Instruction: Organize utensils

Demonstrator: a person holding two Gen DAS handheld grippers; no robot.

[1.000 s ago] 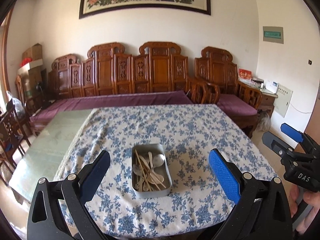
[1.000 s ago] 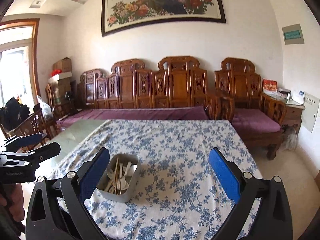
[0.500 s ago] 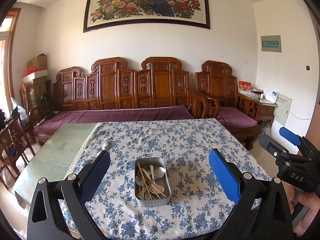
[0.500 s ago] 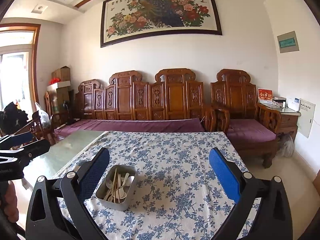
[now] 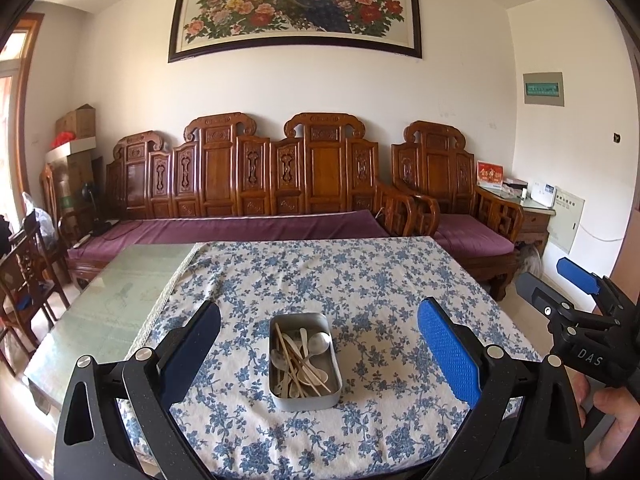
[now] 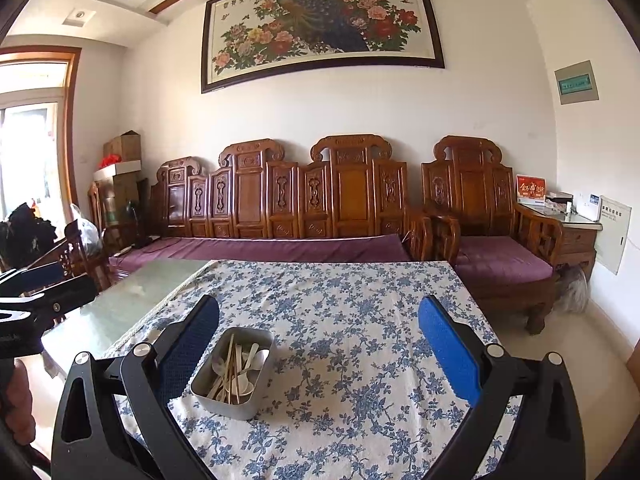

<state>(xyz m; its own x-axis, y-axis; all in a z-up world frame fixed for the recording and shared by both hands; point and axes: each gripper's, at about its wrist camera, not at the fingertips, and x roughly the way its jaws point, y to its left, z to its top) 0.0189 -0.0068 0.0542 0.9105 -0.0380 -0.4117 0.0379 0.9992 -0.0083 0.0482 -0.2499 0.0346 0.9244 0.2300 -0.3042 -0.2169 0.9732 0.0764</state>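
This is a home, a sitting room. A long carved wooden sofa (image 5: pixel 256 176) with purple cushions stands against the white back wall, and a matching armchair (image 5: pixel 444 196) stands beside it. Above them hangs a wide framed painting (image 5: pixel 296 4) of a peacock among flowers. The worktop (image 5: pixel 116 296) is a glass-topped table, mostly covered by a blue-flowered cloth (image 5: pixel 328 280). Cardboard boxes (image 6: pixel 120 160) are stacked in the left corner near a wood-framed window (image 6: pixel 32 152). A small side table (image 6: pixel 568 232) by the armchair carries a red card and small household items.
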